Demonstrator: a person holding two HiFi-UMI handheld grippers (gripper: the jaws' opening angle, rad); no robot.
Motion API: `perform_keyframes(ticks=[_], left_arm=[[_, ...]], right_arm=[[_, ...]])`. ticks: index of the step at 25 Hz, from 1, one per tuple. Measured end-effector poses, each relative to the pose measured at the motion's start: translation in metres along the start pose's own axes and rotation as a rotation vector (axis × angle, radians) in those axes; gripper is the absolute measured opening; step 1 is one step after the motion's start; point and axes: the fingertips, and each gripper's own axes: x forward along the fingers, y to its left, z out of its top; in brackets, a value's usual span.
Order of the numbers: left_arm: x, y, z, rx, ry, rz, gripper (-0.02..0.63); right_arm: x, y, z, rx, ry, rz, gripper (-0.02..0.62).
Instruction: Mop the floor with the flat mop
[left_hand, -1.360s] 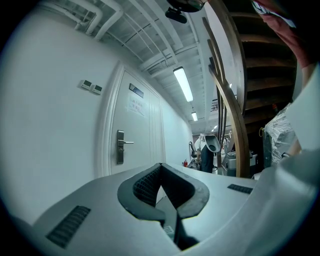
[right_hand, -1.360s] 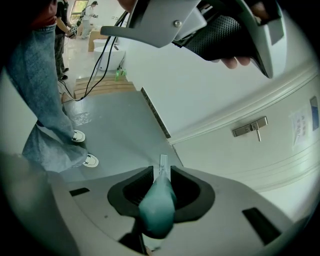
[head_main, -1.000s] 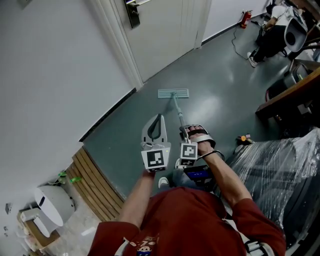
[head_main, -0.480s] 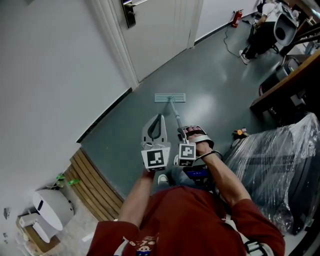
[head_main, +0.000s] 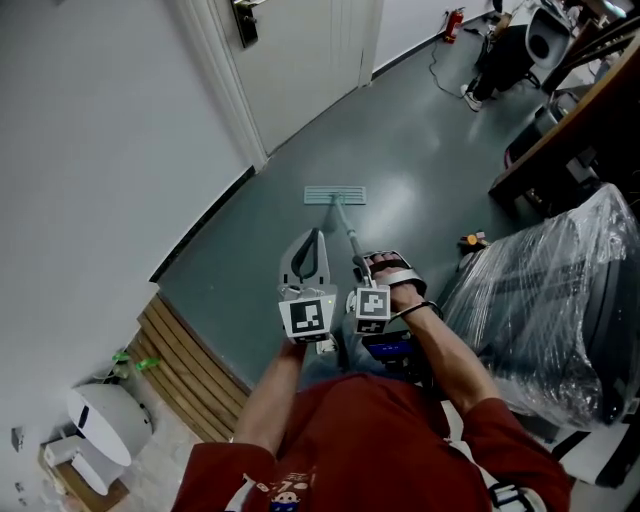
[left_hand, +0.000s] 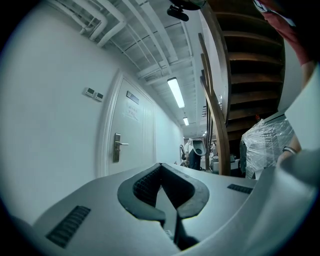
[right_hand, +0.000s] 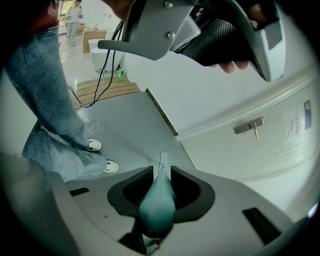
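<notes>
Teal handle (right_hand: 159, 202): clamped between the fingers (right_hand: 131, 189) of the right gripper (right_hand: 161, 172).
Left gripper (left_hand: 160, 166): closed on nothing, beside the handle.
Mop head (head_main: 335, 195): flat on the floor (head_main: 430, 150), near the door (head_main: 300, 70).
Risk: one-gripper hold; handle may twist, lifting the head.

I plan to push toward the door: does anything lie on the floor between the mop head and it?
Nothing visible does. The floor between the mop head and the door is bare; a small orange thing lies off to the right.
</notes>
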Motion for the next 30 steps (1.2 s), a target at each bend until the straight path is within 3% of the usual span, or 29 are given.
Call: perform_keyframes(ticks=[7, 25, 30], left_arm=[[-0.043, -0.024, -0.005, -0.002, 0.023, -0.006, 0.015], [-0.123, -0.146, -0.004, 0.026, 0.052, 0.055, 0.015], [-0.144, -0.163, 0.005, 0.073, 0.054, 0.08, 0.014]], right_arm=[[-0.032, 0.04, 0.004, 0.027, -0.007, 0.006, 0.117], [-0.104, 0.14, -0.056, 0.003, -0.066, 0.006, 0.117], [-0.121, 0.162, -0.065, -0.016, -0.07, 0.0, 0.117]])
